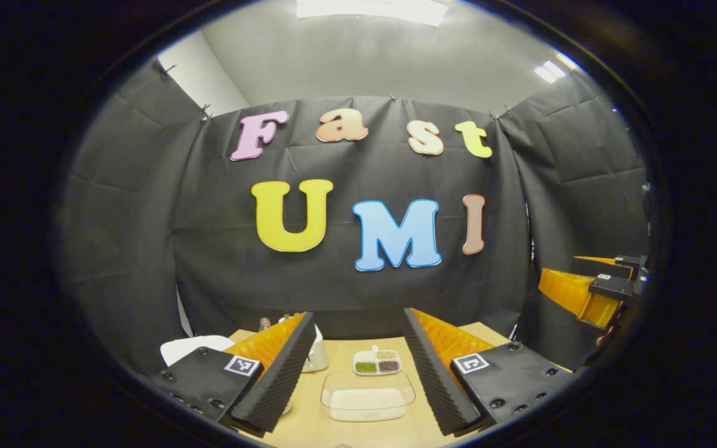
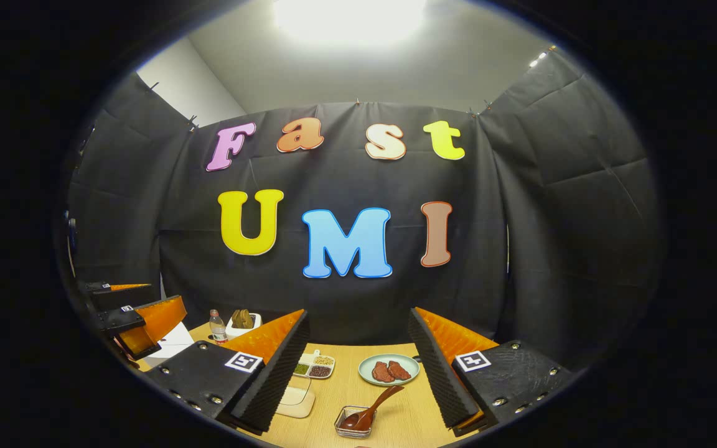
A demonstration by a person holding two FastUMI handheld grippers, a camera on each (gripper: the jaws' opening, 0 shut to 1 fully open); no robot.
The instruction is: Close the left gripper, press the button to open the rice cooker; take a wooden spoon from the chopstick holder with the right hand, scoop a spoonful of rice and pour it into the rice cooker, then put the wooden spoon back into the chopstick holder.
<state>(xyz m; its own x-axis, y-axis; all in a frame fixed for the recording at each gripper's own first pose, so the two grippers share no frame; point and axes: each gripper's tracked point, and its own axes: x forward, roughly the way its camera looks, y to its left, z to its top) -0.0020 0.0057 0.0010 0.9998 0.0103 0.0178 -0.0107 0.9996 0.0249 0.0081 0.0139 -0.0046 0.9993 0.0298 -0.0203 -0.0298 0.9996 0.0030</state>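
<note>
Your left claw [image 1: 357,367] is spread wide above the desk [image 1: 309,423], so you are at the very start: press its fingers together first, then go for the rice cooker [image 1: 193,347], the white shape just left of that claw. Your right claw [image 2: 358,367] is spread too, holding nothing. The right gripper view adds the wooden spoon [image 2: 371,407], leaning in its small clear chopstick holder [image 2: 353,426] just ahead of the right claw, before a plate [image 2: 389,370].

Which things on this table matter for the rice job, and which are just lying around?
Job: wooden spoon, its clear holder, tub of rice.
Lying about: plate with reddish pieces, divided dish, bottle, white box.
</note>
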